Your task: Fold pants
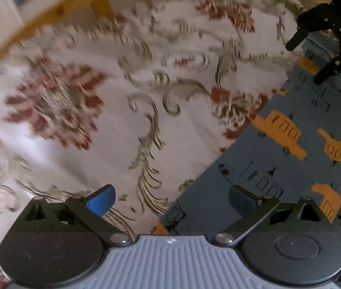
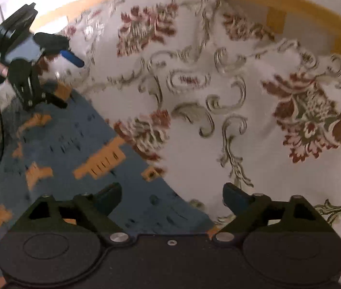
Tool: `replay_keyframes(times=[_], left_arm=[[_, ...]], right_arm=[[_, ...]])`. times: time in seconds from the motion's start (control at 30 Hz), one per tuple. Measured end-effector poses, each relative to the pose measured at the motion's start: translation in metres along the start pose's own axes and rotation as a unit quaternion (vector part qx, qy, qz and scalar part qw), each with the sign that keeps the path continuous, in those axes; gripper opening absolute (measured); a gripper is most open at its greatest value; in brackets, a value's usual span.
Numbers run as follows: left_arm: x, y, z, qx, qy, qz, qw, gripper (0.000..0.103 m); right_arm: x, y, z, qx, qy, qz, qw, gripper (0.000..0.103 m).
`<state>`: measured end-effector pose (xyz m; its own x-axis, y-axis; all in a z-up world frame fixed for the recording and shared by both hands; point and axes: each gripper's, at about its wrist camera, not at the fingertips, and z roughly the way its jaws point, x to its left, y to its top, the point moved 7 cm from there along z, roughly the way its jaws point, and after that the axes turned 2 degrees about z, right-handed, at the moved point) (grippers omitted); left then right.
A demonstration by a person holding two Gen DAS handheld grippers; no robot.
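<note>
blue pants (image 1: 278, 168) w/ orange trucks, floral white bedspread (image 1: 122, 96)

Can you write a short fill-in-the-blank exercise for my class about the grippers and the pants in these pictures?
1. The blue pants carry a print of ____ vehicles.
2. The pants lie on a white bedspread patterned with ____ flowers.
3. The left gripper and the right gripper both have jaws that are ____.

Missing words: orange; red; open
</note>
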<state>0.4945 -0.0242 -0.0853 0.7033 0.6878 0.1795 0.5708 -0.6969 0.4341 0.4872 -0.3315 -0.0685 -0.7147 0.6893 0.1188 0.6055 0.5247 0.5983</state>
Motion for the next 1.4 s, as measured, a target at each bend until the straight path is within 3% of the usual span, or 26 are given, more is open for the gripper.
replay_keyframes(times=[0.07, 0.17, 0.23, 0.27, 0.3, 0.33, 0.37, 0.43, 0.5, 0.67, 0.77, 0.87, 0.97, 1.07, 1.13, 1.17, 1.23, 1.3, 1.4], left_arm=[[0.003, -0.008, 0.011, 0.019, -0.032, -0.006, 0.9993, 0.095], [0.008, -0.017, 0.022, 0.045, -0.054, -0.017, 0.9974, 0.075], [0.006, -0.02, 0.022, 0.047, -0.067, -0.016, 0.9965, 0.062], [0.006, -0.02, 0.021, 0.046, -0.068, -0.015, 0.9965, 0.045], [0.004, -0.021, 0.019, 0.049, -0.068, -0.019, 0.9963, 0.025], [0.001, -0.021, 0.015, 0.051, -0.069, -0.023, 0.996, 0.017], [-0.002, -0.022, 0.011, 0.05, -0.062, -0.022, 0.9966, 0.005], [-0.012, -0.02, 0.003, 0.037, -0.027, -0.004, 0.9989, 0.002], [-0.015, -0.02, -0.009, 0.015, 0.033, -0.012, 0.9993, 0.002], [-0.008, -0.003, -0.03, -0.042, 0.131, -0.063, 0.9885, 0.002], [0.001, 0.009, -0.018, -0.047, 0.178, -0.059, 0.9812, 0.002], [0.013, 0.015, 0.01, -0.038, 0.176, -0.058, 0.9819, 0.003], [0.021, 0.011, 0.031, -0.027, 0.169, -0.058, 0.9836, 0.024], [0.039, 0.007, 0.02, -0.045, 0.176, -0.091, 0.9791, 0.065], [0.054, 0.005, 0.006, -0.06, 0.172, -0.114, 0.9767, 0.075], [0.058, 0.003, -0.003, -0.067, 0.17, -0.119, 0.9759, 0.08], [0.067, -0.001, -0.023, -0.078, 0.173, -0.127, 0.9736, 0.093], [0.077, -0.005, -0.04, -0.088, 0.171, -0.13, 0.9726, 0.101], [0.088, -0.016, -0.056, -0.076, 0.136, -0.132, 0.9789, 0.102]], right_arm=[[-0.003, -0.008, 0.01, 0.02, 0.021, -0.006, 1.0, 0.087], [-0.004, -0.018, 0.022, 0.038, 0.027, -0.003, 0.999, 0.075], [-0.002, -0.021, 0.023, 0.028, 0.023, -0.008, 0.999, 0.049], [-0.002, -0.022, 0.022, 0.024, 0.018, -0.005, 1.0, 0.04], [-0.002, -0.023, 0.019, 0.018, 0.019, 0.004, 1.0, 0.022], [-0.001, -0.024, 0.017, 0.012, 0.023, 0.009, 1.0, 0.013], [0.004, -0.025, 0.014, 0.003, 0.015, 0.003, 1.0, 0.012], [0.01, -0.028, 0.009, -0.007, -0.002, -0.01, 1.0, 0.007], [0.012, -0.029, 0.004, -0.023, -0.029, -0.008, 0.999, 0.006], [0.002, -0.009, -0.015, -0.092, -0.132, 0.0, 0.987, 0.006], [-0.014, 0.007, -0.007, -0.089, -0.182, -0.013, 0.979, 0.003], [-0.029, 0.016, 0.015, -0.07, -0.207, -0.007, 0.976, 0.003], [-0.038, 0.01, 0.045, -0.025, -0.223, -0.019, 0.974, 0.005], [-0.045, 0.007, 0.04, -0.05, -0.265, -0.015, 0.963, 0.034], [-0.05, 0.008, 0.026, -0.079, -0.282, 0.006, 0.956, 0.059], [-0.049, 0.008, 0.019, -0.094, -0.284, 0.011, 0.954, 0.064], [-0.038, 0.009, 0.001, -0.127, -0.272, 0.021, 0.954, 0.092], [-0.021, 0.01, -0.011, -0.156, -0.236, 0.03, 0.959, 0.102], [0.006, 0.01, -0.016, -0.165, -0.132, 0.031, 0.977, 0.102]])
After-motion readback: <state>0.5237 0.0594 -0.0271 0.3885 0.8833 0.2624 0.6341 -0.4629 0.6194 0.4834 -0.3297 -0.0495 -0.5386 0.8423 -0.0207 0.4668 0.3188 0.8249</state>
